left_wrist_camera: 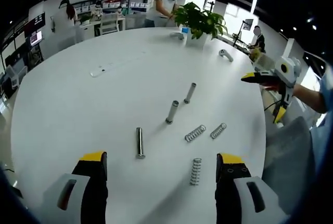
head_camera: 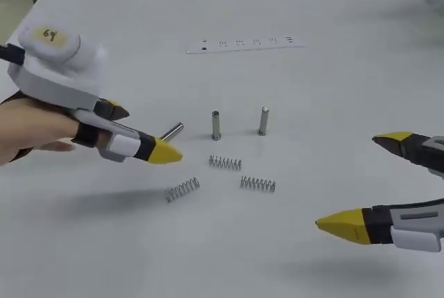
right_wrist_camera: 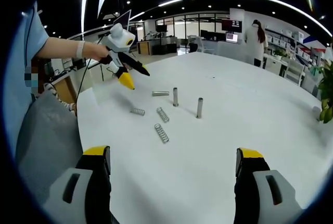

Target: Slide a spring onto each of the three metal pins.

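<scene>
Steel is where your trouble sits: of the three pins, the middle pin (head_camera: 216, 125) and the right-hand pin (head_camera: 263, 120) stand upright, while the fallen pin (head_camera: 171, 132) lies flat on the white table (head_camera: 347, 69), just beside the yellow tip of your left gripper (head_camera: 142, 132). None of the springs is threaded. The upper spring (head_camera: 225, 163) lies just in front of the middle pin, the right spring (head_camera: 257, 183) a little nearer you, and the left spring (head_camera: 182, 189) below your left gripper's tip. Both grippers have their jaws spread wide and carry nothing. Your right gripper (head_camera: 357, 180) hangs well apart from the parts, off to the right.

Mind the fallen pin first. It is round, so a nudge from that close yellow tip would likely send it rolling. The two standing pins look slim at the foot, so a jaw sweeping past them for a spring could knock them over. The springs are thin and lie near one another; pinch one off-centre and it may squirt out or drag its neighbour.

Room is generous. A power strip (head_camera: 243, 44) lies well behind the pins, and the table is bare on both flanks. In the gripper views its curved rim runs along your own side, apart from the springs, so come in low from the near side and keep behind the pins free
</scene>
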Demonstrator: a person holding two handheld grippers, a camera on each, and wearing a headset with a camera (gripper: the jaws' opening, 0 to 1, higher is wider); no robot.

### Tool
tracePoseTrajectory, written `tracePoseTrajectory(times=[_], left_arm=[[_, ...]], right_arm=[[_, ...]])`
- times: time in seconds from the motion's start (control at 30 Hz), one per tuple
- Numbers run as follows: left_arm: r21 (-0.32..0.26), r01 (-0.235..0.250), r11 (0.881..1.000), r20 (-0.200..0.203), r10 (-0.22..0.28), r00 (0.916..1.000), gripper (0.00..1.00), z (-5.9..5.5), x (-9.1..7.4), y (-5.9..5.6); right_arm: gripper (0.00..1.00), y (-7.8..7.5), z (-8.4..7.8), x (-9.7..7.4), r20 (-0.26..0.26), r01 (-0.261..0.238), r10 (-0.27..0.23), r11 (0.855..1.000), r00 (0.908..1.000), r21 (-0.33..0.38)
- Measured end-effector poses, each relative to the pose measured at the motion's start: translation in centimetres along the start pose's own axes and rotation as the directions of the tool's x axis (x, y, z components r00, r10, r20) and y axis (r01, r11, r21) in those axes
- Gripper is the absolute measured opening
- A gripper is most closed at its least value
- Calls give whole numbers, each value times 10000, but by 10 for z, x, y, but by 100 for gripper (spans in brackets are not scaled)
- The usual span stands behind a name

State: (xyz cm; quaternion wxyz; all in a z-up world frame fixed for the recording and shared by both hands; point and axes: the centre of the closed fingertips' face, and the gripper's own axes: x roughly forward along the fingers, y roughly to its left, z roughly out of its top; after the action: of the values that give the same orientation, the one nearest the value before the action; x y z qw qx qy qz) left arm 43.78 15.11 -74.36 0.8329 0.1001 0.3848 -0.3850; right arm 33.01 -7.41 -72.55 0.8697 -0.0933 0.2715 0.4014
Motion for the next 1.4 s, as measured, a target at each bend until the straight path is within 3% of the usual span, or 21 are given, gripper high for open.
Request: tracePoseTrajectory(times=[0.27,0.6,1.2,1.4], left_arm=[[292,-31,9996,-405,43,9992,79,8,13,8],[532,16,9986,-946,35,9955,76,9,28,13],[658,17,9978,-1453,79,9894,67,9,43,18],[625,-9,9980,-1627,110,9866,59,9,50,20]], right_arm=[[99,1,-4,1,-110,-7,7,10000,9999,13],[99,-1,-5,-1,-89,54,-54,10000,9999,54],[99,-2,-13,-5,-132,174,-170,9994,9998,298],[99,-3,-16,-6,-156,227,-221,9989,9996,419]])
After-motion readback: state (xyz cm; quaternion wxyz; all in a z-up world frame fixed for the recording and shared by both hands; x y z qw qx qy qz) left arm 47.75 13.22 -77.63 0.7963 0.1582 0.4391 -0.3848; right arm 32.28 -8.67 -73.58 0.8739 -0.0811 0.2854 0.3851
